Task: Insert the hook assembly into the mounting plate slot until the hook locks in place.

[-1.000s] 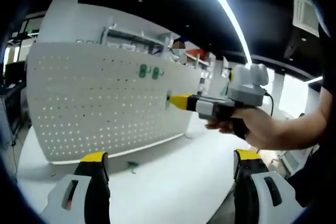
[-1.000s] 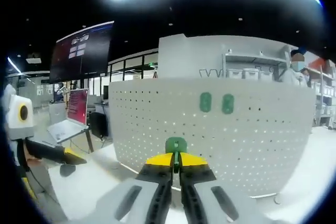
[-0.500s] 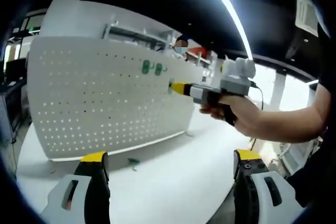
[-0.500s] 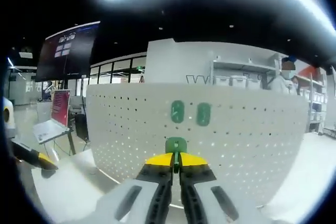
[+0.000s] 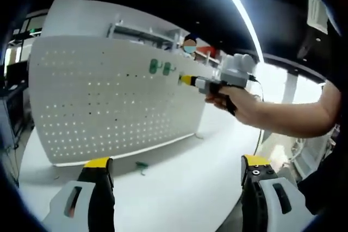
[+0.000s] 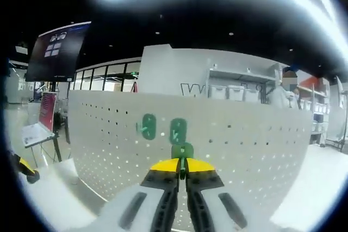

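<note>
A white pegboard (image 5: pixel 103 107) stands upright on the white table, with two green hooks (image 5: pixel 159 67) mounted near its top. In the right gripper view the same two green hooks (image 6: pixel 148 126) sit just above and left of my right gripper (image 6: pixel 182 162), which is shut on a third green hook (image 6: pixel 182 150) close to the pegboard (image 6: pixel 250 145). In the left gripper view, a hand holds my right gripper (image 5: pixel 185 80) against the board beside the mounted hooks. My left gripper (image 5: pixel 176 162) hangs open over the table, nothing between its jaws.
A small green hook (image 5: pixel 141 167) lies on the table (image 5: pixel 179 188) in front of the board. A person stands behind the pegboard by shelving (image 6: pixel 234 88). A dark screen (image 6: pixel 54 52) and a laptop are at the far left.
My right gripper has carried its green hook closer to the pegboard and up toward the two mounted hooks. The left gripper has stayed open and still.
</note>
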Demonstrator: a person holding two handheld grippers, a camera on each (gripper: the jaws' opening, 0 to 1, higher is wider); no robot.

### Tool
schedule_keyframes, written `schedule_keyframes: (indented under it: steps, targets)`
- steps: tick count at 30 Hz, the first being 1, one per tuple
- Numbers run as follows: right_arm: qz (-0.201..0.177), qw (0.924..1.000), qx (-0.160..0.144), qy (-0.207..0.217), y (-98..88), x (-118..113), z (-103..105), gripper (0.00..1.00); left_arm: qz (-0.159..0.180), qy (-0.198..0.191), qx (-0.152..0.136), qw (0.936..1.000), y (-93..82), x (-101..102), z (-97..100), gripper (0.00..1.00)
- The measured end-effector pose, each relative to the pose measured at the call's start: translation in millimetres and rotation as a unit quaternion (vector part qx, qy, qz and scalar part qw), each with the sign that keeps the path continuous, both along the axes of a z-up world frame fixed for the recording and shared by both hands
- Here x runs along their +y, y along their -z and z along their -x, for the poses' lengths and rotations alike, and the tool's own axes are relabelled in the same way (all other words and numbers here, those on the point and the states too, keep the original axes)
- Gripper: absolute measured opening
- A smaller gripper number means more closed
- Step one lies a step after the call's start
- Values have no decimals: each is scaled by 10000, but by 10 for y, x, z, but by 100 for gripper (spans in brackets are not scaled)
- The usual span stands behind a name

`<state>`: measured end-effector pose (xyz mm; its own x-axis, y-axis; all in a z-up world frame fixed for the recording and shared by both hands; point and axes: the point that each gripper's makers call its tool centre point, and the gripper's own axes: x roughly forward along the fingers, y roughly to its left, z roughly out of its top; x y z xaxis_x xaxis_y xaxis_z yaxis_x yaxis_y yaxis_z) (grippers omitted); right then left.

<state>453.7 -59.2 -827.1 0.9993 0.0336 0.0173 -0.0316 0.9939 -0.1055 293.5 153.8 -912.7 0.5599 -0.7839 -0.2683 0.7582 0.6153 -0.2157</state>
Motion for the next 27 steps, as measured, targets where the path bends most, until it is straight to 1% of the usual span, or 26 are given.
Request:
schedule_keyframes:
  steps: [8,11,15,19,27]
  targets:
    - [12,9998,-127,137,-128,-139,-147,0,12,37,102,9999,51,-25,36,99]
    - [-53,9996,-164,218,-155,-188,-169,0,16,25,99,9999,49,-15,31,99]
    - [-46,9995,-196,260,-181,-227,-223,0,16,-28,94,10000,42,25,3,99]
    - [7,9993,-239,274,-231,-237,-245,0,10,-96,133,9999,74,65,-15,99]
    - [-12,9990,-294,335,-294,-269,-295,0,-17,-69,178,9998,110,30,-16,99]
